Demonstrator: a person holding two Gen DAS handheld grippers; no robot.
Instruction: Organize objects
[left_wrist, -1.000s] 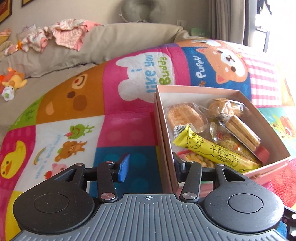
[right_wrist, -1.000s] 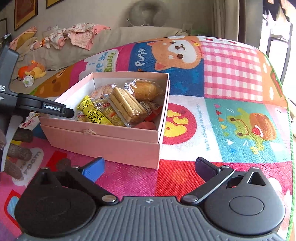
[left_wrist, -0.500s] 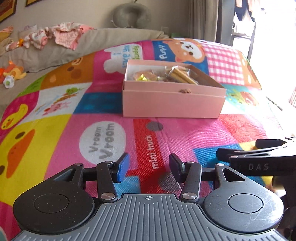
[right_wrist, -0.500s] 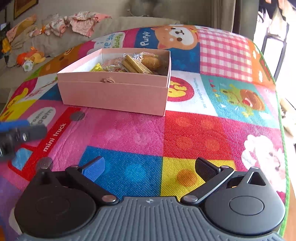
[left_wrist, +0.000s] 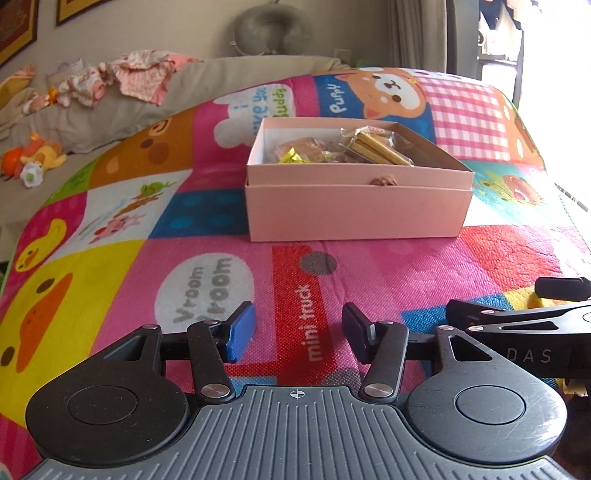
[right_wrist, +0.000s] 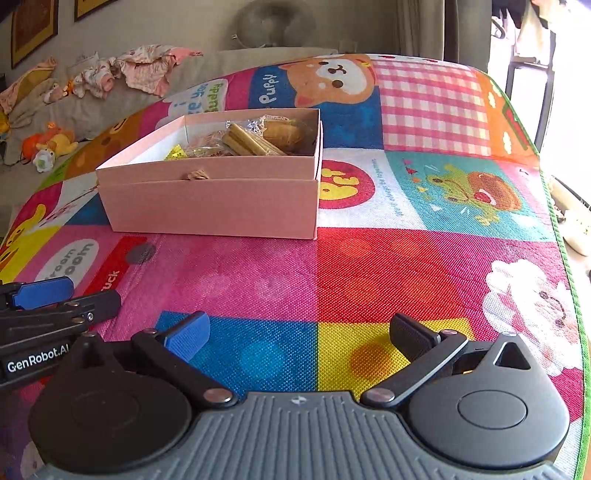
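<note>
A pink cardboard box (left_wrist: 354, 210) sits on the colourful play mat (left_wrist: 207, 258), holding several wrapped snacks (left_wrist: 373, 147). It also shows in the right wrist view (right_wrist: 210, 206), with the snacks (right_wrist: 251, 142) inside. My left gripper (left_wrist: 298, 332) is open and empty, low over the mat, well in front of the box. My right gripper (right_wrist: 298, 336) is open wide and empty, also in front of the box. Each gripper shows at the edge of the other's view, the right (left_wrist: 517, 321) and the left (right_wrist: 48, 306).
A beige sofa (left_wrist: 110, 107) with clothes (left_wrist: 136, 74) and soft toys (left_wrist: 33, 158) stands behind the mat at left. A grey neck pillow (left_wrist: 273, 33) rests on the sofa back. The mat's green edge (right_wrist: 554, 206) runs along the right side.
Both grippers have pulled back from the box and lowered toward the mat. The left gripper was at the box's left wall a second ago. Both stay open and empty.
</note>
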